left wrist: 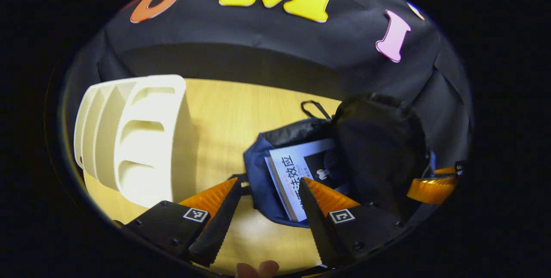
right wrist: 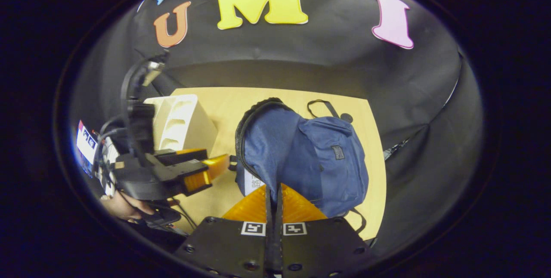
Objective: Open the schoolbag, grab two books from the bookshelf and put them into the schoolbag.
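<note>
Judging from how things lie, the task is seen as far advanced: the soft navy fabric schoolbag [left wrist: 262,170] lies on the pale wooden tabletop [left wrist: 241,110] with its mouth open, and a flat white-covered book with a dark picture [left wrist: 297,170] is lodged inside that mouth, its stacked page edges showing along one side. Whether a second book lies under it cannot be told, so at least one book may be left to fetch. The cream plastic bookshelf with ribbed, rounded dividers [left wrist: 137,140] stands well apart on the left, and no book is visible in its slots from this angle. In the right gripper view the bag's limp cloth flap [right wrist: 275,144] is held lifted, its dark zipper teeth curving along the edge, and a small sewn patch is noticed on the front pocket. The right gripper [right wrist: 273,196] is closed tight, apparently pinching the cloth, though the contact itself is hidden. The left gripper [left wrist: 269,192] is spread wide and holds nothing, just before the bag's mouth
</note>
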A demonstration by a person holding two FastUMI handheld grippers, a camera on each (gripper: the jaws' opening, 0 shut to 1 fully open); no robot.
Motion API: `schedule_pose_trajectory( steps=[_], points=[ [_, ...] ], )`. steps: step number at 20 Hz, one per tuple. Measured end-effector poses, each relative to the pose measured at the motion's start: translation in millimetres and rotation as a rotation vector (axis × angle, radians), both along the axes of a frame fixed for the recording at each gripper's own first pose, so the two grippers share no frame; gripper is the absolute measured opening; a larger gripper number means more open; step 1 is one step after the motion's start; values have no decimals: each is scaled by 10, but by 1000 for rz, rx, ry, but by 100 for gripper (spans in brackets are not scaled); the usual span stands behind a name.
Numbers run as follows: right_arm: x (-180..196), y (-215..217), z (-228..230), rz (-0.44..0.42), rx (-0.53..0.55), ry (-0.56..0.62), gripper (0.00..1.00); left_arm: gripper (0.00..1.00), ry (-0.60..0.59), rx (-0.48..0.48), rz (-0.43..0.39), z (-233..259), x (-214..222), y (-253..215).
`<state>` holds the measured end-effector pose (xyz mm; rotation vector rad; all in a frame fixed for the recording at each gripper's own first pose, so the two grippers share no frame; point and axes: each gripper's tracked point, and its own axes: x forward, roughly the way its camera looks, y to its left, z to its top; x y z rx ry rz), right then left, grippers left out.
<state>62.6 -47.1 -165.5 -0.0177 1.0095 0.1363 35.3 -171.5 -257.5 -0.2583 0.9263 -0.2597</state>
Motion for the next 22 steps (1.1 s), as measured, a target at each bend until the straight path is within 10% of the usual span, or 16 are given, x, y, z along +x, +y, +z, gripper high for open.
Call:
schedule_pose_trajectory(
  steps=[8,16,22],
  points=[
    [20,317,55,8,-14,-62,14,86,-344,100,90,1019,95,806],
    [138,630,752,4,-32,-348,93,100,-621,158,190,1925,99,1422],
    [153,624,1709,-140,-12,-705,97,99,-775,166,263,2565,-22,1771]
  ],
)
